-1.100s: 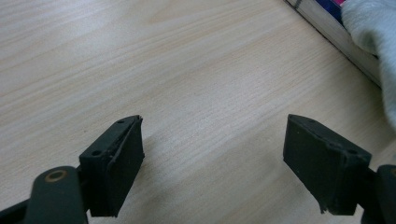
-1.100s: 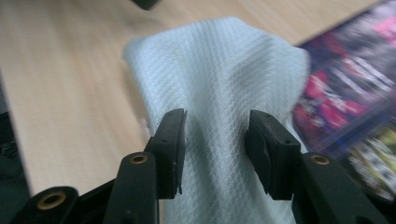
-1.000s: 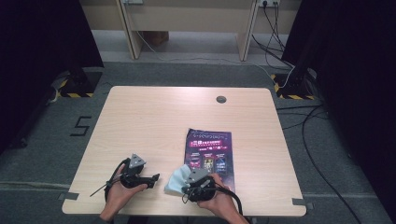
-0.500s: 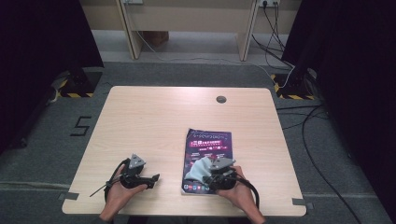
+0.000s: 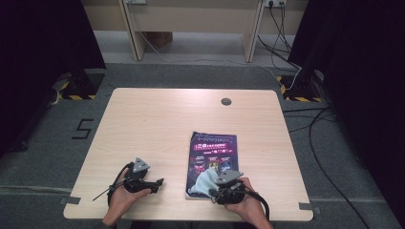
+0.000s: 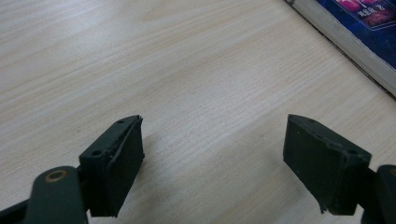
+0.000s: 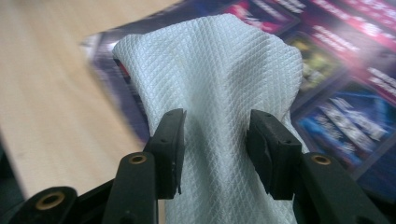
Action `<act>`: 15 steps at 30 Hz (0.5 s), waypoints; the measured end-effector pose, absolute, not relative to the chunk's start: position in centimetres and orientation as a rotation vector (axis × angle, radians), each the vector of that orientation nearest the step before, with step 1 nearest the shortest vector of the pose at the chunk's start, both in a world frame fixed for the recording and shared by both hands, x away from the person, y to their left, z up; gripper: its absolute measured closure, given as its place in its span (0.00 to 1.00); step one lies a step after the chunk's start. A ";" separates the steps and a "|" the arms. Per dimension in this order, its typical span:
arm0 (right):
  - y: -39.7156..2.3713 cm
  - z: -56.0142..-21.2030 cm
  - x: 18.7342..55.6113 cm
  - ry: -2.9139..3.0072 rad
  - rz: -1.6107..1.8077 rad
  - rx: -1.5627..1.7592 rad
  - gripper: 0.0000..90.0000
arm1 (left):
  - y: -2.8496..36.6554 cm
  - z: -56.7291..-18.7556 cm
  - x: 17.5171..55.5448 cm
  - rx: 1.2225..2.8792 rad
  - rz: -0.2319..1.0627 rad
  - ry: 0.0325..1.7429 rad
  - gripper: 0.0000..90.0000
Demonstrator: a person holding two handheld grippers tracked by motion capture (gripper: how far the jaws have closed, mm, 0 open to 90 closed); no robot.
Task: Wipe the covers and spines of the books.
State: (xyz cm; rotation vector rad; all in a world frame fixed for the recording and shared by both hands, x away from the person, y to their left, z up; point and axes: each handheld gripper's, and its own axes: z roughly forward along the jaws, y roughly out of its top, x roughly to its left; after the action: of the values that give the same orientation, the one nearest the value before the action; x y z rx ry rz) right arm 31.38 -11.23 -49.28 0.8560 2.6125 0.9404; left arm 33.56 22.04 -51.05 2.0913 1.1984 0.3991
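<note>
The right hand-held gripper [image 7: 215,140] pinches the white cloth [image 7: 219,84] over the magazine [image 5: 212,160] near the counter's [image 5: 157,119] front edge, likely to wipe its cover; the left hand-held gripper [image 6: 212,158] waits wide open, empty

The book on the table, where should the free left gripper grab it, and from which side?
Grip the book by its long left edge, coming from the left gripper's side: that thick edge lies bare and nearest, while the cloth covers the near corner.

Quilted white cloth [image 7: 219,93], glossy book cover [image 7: 355,60], matt wood tbl [image 5: 157,124]
</note>
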 end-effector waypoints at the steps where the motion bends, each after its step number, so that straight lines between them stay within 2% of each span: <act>1: -11.1 -49.3 31.2 2.618 0.942 0.850 0.63 | 22.0 -51.0 33.5 2.091 0.400 1.198 0.22; 9: -11.9 -49.2 31.2 2.631 0.936 0.856 0.61 | 22.1 -51.1 33.5 2.085 0.399 1.195 0.22; 15: -14.9 -49.1 32.6 2.558 0.903 0.974 0.61 | 22.1 -51.0 33.6 2.089 0.399 1.194 0.22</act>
State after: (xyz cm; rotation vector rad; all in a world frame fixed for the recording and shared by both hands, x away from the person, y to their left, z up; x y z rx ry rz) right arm 32.60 -14.92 -49.14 0.9742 2.5575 0.9028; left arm 33.55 22.06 -51.05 2.0885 1.1938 0.3985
